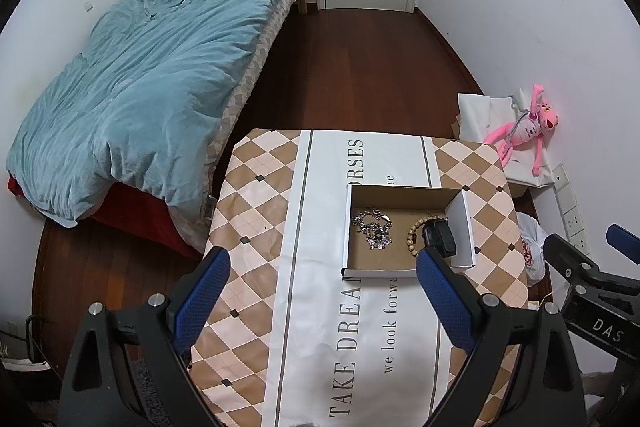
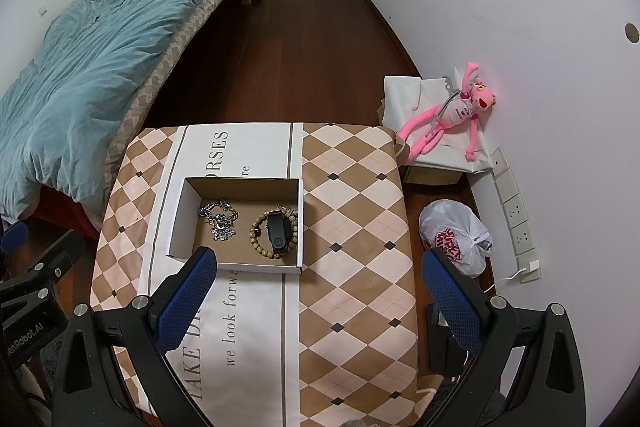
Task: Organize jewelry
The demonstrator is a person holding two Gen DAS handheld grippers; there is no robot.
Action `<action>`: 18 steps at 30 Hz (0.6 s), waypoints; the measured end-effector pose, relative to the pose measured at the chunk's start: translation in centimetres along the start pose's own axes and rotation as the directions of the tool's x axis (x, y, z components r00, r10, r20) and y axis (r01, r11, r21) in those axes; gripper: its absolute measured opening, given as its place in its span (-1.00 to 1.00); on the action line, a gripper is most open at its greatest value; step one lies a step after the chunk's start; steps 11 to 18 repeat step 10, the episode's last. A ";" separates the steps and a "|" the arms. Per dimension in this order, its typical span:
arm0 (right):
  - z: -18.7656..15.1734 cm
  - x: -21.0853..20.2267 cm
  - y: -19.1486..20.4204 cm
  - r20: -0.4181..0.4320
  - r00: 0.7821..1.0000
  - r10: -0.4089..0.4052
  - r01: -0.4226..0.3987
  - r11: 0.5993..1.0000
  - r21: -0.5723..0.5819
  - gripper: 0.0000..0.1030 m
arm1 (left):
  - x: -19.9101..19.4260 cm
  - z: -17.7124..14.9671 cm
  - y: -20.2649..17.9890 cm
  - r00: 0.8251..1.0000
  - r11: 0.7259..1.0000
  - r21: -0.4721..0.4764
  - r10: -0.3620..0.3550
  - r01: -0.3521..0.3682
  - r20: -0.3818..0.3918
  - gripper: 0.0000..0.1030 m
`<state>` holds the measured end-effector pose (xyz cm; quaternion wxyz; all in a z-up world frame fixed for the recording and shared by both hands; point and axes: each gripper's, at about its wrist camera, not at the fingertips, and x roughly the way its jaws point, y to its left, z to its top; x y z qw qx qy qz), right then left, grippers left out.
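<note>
An open cardboard box sits on the checkered tablecloth. Inside lie a silver chain necklace, a wooden bead bracelet and a black watch resting on the bracelet. My left gripper is open and empty, hovering above the table in front of the box. My right gripper is open and empty, in front of and right of the box. Each gripper shows at the edge of the other's view.
The small table stands on a dark wood floor. A bed with a blue duvet is on the left. A pink plush toy on white boxes, a white plastic bag and wall sockets are on the right.
</note>
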<state>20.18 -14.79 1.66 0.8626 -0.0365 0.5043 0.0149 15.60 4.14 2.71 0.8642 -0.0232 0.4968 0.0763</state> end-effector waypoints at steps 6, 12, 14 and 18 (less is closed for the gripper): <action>0.0 0.1 0.0 -0.002 1.000 -0.002 0.002 1.000 -0.002 1.00 | -0.1 -0.1 0.1 1.000 1.000 -0.004 -0.002 0.002 0.003 0.84; 0.0 0.1 0.0 -0.003 1.000 0.000 0.000 1.000 -0.001 1.00 | -0.2 0.0 0.1 1.000 1.000 -0.010 0.003 -0.003 0.013 0.84; 0.0 0.1 0.0 -0.003 1.000 0.000 0.000 1.000 -0.001 1.00 | -0.2 0.0 0.1 1.000 1.000 -0.010 0.003 -0.003 0.013 0.84; 0.0 0.1 0.0 -0.003 1.000 0.000 0.000 1.000 -0.001 1.00 | -0.2 0.0 0.1 1.000 1.000 -0.010 0.003 -0.003 0.013 0.84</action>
